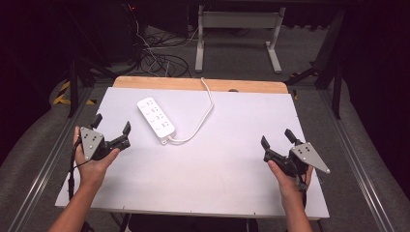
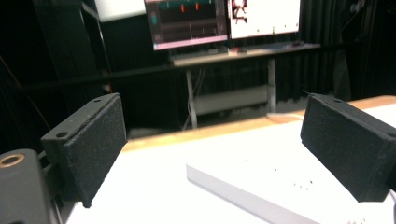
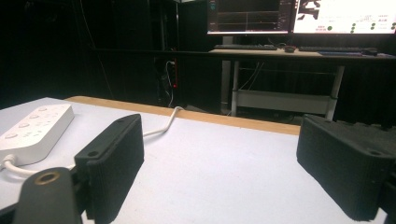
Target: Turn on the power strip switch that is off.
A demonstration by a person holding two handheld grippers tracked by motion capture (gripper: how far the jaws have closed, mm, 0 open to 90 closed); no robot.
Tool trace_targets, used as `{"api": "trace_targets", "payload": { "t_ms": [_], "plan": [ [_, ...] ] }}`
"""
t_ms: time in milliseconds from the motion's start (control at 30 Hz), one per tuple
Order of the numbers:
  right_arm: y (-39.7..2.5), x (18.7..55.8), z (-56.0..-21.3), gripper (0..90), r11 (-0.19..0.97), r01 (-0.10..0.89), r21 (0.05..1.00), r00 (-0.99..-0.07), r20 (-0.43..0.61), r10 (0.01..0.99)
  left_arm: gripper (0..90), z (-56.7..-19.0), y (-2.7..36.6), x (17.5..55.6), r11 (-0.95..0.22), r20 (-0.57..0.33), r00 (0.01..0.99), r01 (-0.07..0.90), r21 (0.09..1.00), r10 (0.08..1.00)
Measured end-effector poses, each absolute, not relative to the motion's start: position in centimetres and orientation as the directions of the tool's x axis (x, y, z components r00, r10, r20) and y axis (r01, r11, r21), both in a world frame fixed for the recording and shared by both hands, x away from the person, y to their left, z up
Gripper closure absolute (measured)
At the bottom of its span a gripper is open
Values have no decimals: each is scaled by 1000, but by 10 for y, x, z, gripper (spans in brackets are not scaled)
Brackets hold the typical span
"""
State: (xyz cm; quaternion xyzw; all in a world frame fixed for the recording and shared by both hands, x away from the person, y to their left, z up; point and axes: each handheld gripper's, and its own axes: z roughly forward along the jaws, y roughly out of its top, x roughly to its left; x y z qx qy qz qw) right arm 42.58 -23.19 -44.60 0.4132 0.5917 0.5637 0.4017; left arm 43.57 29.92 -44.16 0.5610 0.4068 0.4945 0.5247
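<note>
Here, lines placing everything relative to the power strip point(image 1: 155, 116):
Power strip: it is lying flat on the white table point(image 1: 217, 164), toward the far left.
Handling: I am judging it rigid, light, smooth plastic; best taken across its narrow sides.
Cord point(image 1: 200, 121): it is curling from the strip's near end to the far edge, likely to drag.
My left gripper point(image 1: 112, 126): I am holding it just left of the strip, jaws wide, empty.
My right gripper point(image 1: 277, 137): I am holding it well right of the strip, jaws wide, empty.
Obstacles: nothing is lying between.
</note>
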Motion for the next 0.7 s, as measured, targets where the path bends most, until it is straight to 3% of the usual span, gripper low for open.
{"api": "trace_targets", "payload": {
  "t_ms": [700],
  "plan": [
    [-232, 425, -446, 154, 21, 34, 999, -333, -9, 943, 56, -443, 300, 437, -111, 113, 194, -21, 994, 974]
  ]
}}
